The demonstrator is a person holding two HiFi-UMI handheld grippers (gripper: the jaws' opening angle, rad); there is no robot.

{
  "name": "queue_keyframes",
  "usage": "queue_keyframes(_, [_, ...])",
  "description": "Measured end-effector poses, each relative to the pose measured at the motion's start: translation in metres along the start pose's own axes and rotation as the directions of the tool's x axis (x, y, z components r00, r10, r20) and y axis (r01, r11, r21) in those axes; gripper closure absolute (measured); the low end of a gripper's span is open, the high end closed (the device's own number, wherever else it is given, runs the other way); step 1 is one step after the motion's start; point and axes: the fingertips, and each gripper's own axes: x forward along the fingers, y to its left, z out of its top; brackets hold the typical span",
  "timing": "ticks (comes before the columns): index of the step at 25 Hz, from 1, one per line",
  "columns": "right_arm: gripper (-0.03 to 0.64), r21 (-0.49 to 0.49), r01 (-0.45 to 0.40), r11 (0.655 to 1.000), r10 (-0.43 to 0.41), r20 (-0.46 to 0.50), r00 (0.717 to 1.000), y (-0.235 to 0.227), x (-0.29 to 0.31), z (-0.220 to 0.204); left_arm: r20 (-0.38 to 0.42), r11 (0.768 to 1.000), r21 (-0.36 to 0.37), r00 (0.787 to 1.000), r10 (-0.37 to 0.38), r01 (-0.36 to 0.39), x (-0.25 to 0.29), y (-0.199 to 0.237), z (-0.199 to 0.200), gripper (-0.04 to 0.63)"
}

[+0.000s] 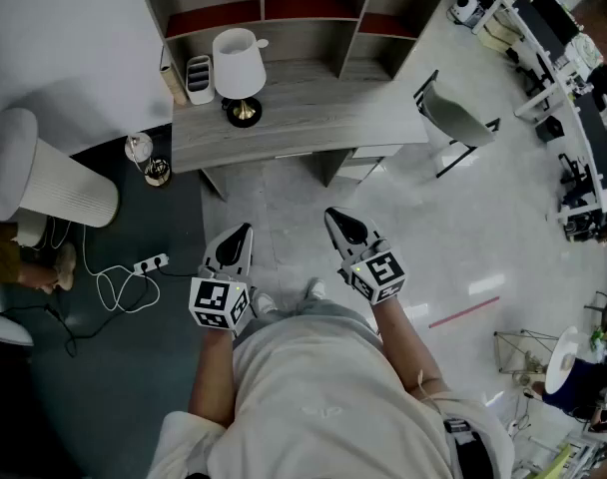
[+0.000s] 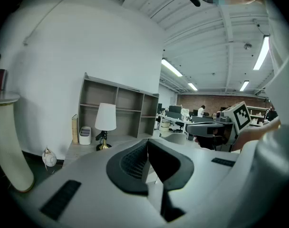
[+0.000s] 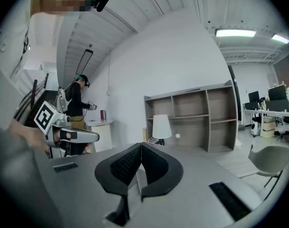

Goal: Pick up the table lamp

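One table lamp (image 1: 238, 73), one white box (image 1: 199, 78) just to its left, one grey chair (image 1: 453, 118), and two claws in play. The left claw (image 1: 240, 236) is pressed fully together and holds nothing; the right claw (image 1: 336, 222) is the same, pads meeting, empty. Both hands reach out side by side from the person's chest, tipped slightly downward over the floor, touching nothing. The lamp stands upright on the tabletop (image 1: 323, 118), well apart from both claws: ahead of the left one, ahead and off to the left of the right one. The chair sits ahead and to the right of the right claw.
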Motion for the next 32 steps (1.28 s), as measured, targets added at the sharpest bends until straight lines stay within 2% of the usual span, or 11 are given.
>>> queue_keyframes(8, [0.586, 0.009, -0.009, 1.000, 0.009, 0.015, 1.000, -0.031, -0.011, -0.004, -0.003, 0.999, 0.021, 0.999, 0.033, -0.033, 0.021, -0.010, 0.002, 0.578])
queue_keyframes(14, [0.586, 0.058, -0.027, 0.998, 0.023, 0.060, 0.998, -0.069, -0.023, -0.001, -0.008, 0.997, 0.045, 0.998, 0.061, -0.061, 0.046, -0.026, 0.009, 0.578])
queue_keyframes(23, [0.586, 0.114, -0.009, 0.993, 0.002, 0.058, 0.998, -0.130, -0.029, -0.015, -0.037, 0.993, 0.066, 0.995, 0.097, -0.095, 0.083, -0.044, 0.007, 0.578])
queue_keyframes(27, [0.586, 0.121, 0.002, 0.993, -0.008, 0.047, 0.999, -0.143, -0.014, -0.018, -0.042, 0.993, 0.065, 0.994, 0.099, -0.097, 0.097, -0.031, 0.009, 0.578])
queue_keyframes(32, [0.586, 0.124, 0.022, 0.992, -0.025, 0.027, 0.999, -0.151, 0.024, -0.011, -0.037, 0.995, 0.049, 0.995, 0.091, -0.089, 0.118, 0.006, 0.019, 0.578])
